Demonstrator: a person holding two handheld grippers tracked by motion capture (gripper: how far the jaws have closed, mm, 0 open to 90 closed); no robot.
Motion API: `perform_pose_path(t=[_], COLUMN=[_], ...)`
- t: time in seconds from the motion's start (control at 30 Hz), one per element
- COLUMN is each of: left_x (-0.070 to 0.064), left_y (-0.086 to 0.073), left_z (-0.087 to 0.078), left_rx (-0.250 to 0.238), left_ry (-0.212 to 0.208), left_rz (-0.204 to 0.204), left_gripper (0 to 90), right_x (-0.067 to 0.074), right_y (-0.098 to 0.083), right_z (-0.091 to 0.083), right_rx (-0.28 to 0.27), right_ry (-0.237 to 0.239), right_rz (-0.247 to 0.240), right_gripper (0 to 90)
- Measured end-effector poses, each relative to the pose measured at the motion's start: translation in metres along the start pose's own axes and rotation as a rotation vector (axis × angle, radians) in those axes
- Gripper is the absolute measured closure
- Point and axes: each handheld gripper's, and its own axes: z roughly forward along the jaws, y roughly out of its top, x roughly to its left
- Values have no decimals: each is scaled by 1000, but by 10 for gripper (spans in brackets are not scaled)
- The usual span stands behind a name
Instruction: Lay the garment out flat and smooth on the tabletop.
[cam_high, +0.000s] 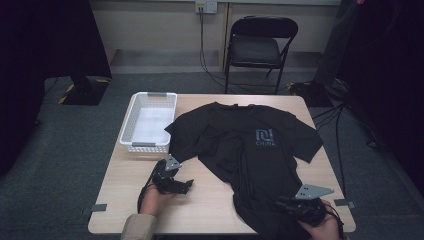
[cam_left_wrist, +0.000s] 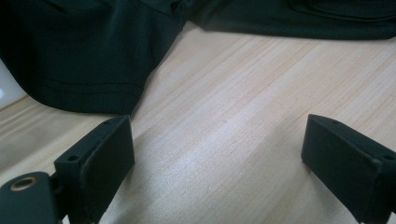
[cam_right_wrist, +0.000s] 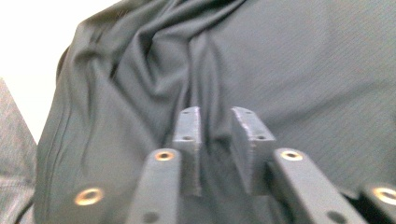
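T-shirt (cam_high: 250, 155) hem pinched in right gripper (cam_right_wrist: 215, 140); left gripper (cam_left_wrist: 217, 163) spread wide, beside its sleeve.

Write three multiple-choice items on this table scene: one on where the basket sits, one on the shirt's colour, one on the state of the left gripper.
1. Where is the basket relative to the shirt?
A. At the shirt's left, at the table's far left corner
B. On top of the shirt
C. At the table's near right corner

2. What colour is the shirt?
A. White
B. Black
C. Red

3. How does the left gripper stand?
A. Shut on the shirt
B. Shut on the basket
C. Open over bare table

Answers:
1. A: the high view shows the white basket beside the shirt's left sleeve.
2. B: the cloth is black, with a grey print on the chest.
3. C: the left gripper view shows its jaws wide apart with bare wood between them.
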Motion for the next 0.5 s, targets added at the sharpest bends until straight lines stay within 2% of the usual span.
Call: perform_pose_path(t=[0.07, 0.13, 0.2, 0.27, 0.33, 0.4, 0.47, 0.5], left_x=[0, 0, 0, 0, 0, 0, 0, 0], left_y=[0, 0, 0, 0, 0, 0, 0, 0], left_z=[0, 0, 0, 0, 0, 0, 0, 0], left_rx=[0, 0, 0, 0, 0, 0, 0, 0], left_ry=[0, 0, 0, 0, 0, 0, 0, 0], left_rz=[0, 0, 0, 0, 0, 0, 0, 0], left_gripper=[89, 88, 88, 88, 88, 88, 89, 89], right_x=[-4, -4, -1, 3, 9, 15, 19, 21], right_y=[6, 13, 20, 27, 32, 33, 32, 30], right_z=[1, 5, 12, 22, 32, 41, 47, 47], right_rx=[-20, -25, -21, -16, 3, 22, 44, 37], right_ry=[1, 10, 21, 55, 62, 58, 67, 56], right_rz=[15, 3, -10, -18, -45, -66, -78, -88], right_gripper=[701, 695, 685, 651, 654, 671, 724, 770])
